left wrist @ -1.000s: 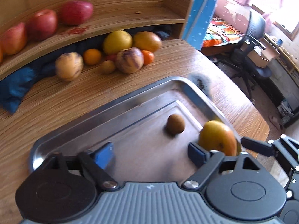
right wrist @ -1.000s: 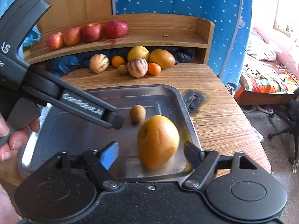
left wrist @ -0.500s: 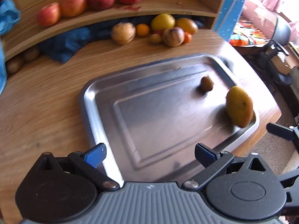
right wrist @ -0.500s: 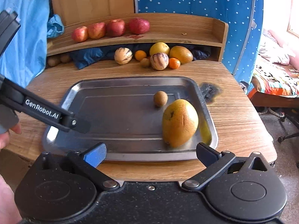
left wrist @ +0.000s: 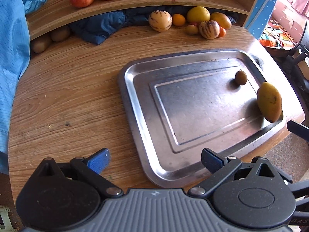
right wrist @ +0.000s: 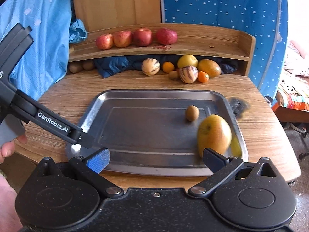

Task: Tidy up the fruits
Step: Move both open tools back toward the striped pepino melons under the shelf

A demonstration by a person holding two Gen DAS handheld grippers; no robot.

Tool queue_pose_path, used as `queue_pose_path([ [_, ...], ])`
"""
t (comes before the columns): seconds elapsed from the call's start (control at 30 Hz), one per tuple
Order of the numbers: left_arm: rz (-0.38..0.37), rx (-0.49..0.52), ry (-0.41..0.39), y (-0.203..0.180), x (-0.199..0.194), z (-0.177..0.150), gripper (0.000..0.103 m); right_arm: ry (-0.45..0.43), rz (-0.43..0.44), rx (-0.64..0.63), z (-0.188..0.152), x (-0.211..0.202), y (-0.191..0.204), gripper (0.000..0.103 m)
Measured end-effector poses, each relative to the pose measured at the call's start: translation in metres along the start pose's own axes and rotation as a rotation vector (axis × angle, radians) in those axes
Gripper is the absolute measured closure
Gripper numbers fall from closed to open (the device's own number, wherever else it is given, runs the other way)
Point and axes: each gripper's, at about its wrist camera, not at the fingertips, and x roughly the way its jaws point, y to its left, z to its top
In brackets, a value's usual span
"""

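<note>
A steel tray (left wrist: 139, 104) (right wrist: 146, 98) lies on the round wooden table. In its right part sit a yellow mango (left wrist: 269, 101) (right wrist: 214, 134) and a small brown kiwi (left wrist: 240, 77) (right wrist: 192, 113). My left gripper (left wrist: 155, 161) is open above the tray's near left corner, holding nothing. In the right wrist view the left gripper (right wrist: 81, 135) reaches in from the left. My right gripper (right wrist: 155, 160) is open at the tray's front edge, empty, with the mango just beyond its right finger. More fruit, including melons, oranges and mangoes (right wrist: 181, 68), lies at the table's back.
Several red apples (right wrist: 135, 37) line a curved wooden shelf (right wrist: 212, 48). Blue cloth (right wrist: 114, 63) lies under the shelf, with brown kiwis (right wrist: 81, 66) at its left. A person's hand (right wrist: 11, 145) holds the left gripper. A burn mark (right wrist: 238, 105) stains the table right of the tray.
Both grippers have pulled back from the tray towards the table's front. The mango, between the right gripper's fingers a second ago, now rests free on the tray.
</note>
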Motion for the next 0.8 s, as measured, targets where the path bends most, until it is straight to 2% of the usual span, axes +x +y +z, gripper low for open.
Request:
queue_pose_path([
  [0.3,-0.007,-0.009,-0.008,0.024,0.007,0.039,0.001,-0.011,-0.030,-0.004,0.034,0.027,0.002,0.001],
  [0.57,-0.028,0.016,-0.043,0.036,0.020,0.096,0.001,-0.006,-0.094,0.017,0.068,0.064,0.000,0.001],
  [0.8,-0.077,0.047,-0.073,0.034,0.045,0.151,0.001,0.015,-0.169,0.030,0.086,0.100,-0.002,0.001],
])
